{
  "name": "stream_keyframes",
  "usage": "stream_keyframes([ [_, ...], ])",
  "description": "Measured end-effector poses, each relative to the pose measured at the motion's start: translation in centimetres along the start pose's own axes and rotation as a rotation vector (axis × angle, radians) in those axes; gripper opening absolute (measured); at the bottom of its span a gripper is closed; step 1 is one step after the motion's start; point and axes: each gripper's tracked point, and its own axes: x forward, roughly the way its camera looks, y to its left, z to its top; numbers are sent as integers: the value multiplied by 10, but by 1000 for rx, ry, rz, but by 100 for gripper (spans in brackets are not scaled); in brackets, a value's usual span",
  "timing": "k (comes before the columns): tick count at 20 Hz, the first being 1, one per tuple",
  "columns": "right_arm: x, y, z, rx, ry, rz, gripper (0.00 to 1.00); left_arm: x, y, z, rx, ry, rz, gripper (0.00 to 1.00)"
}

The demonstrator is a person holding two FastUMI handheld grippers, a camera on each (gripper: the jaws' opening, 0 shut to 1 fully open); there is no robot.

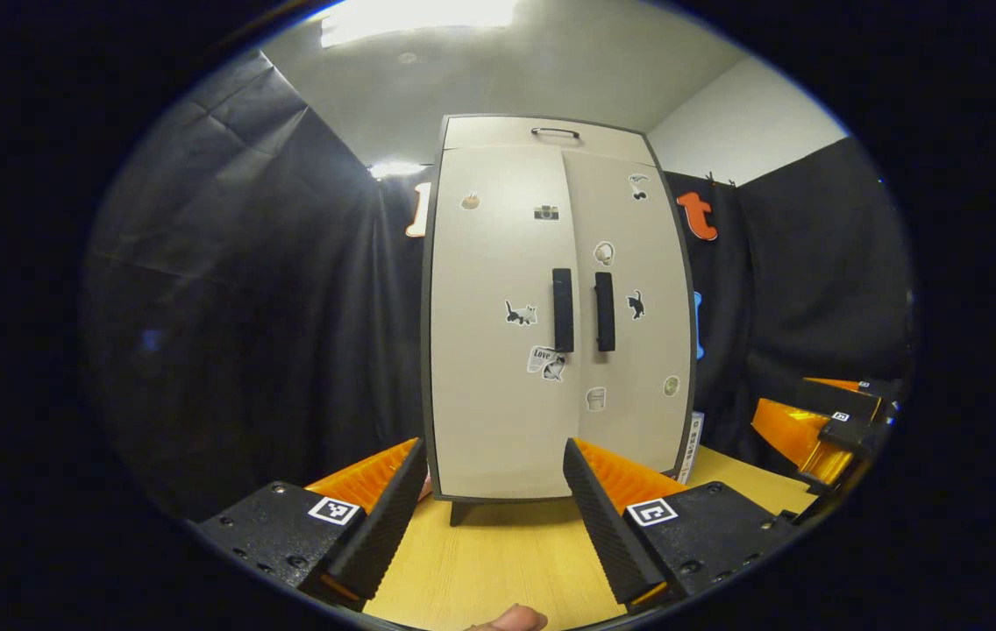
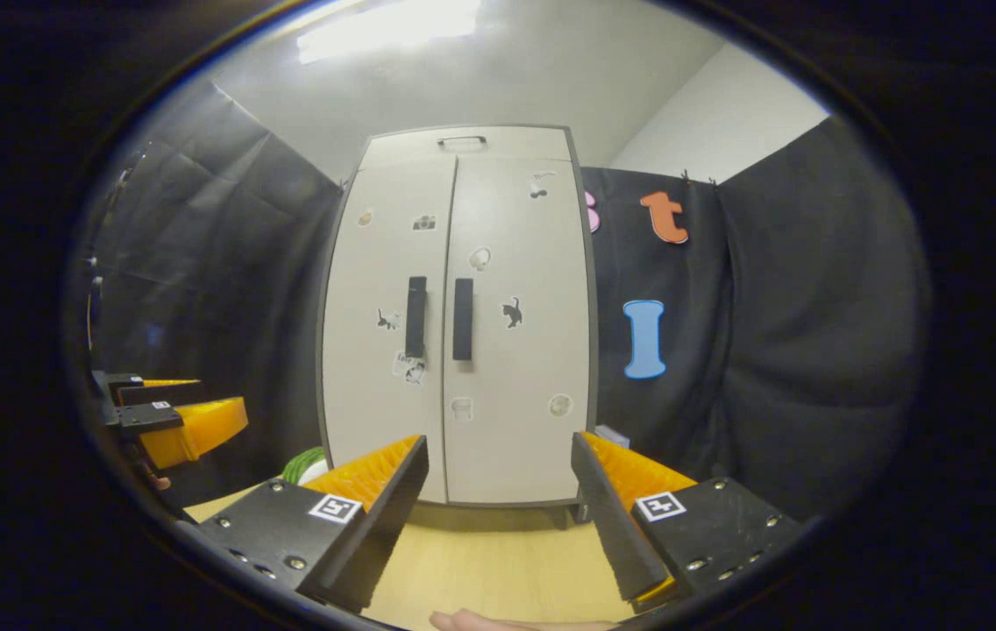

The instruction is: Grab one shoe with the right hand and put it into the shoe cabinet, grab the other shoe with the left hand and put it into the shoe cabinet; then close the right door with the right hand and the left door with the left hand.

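Looking along my left claw (image 1: 494,491), fingers spread and empty, the cabinet (image 1: 498,421) stands upright ahead, both doors shut, right claw (image 1: 822,429) off right. My right claw (image 2: 498,491), gaping too, also reveals something green (image 2: 309,463) beside the cabinet's foot.

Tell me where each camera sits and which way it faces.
Left gripper view: rides the left gripper, facing the closed shoe cabinet across the wooden table; own open fingers below, right gripper alongside.
Right gripper view: rides the right gripper, facing the shoe cabinet; own open fingers below, left gripper alongside.
Shared: cabinet, table, both grippers.
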Motion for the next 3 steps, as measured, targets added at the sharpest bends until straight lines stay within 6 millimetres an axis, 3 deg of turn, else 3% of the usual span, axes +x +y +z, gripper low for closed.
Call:
stream_keyframes([
  [3, -4, -6, 2, 21, -1, -8, 98, -4, 1, 5, -10, -13, -2, 95],
])
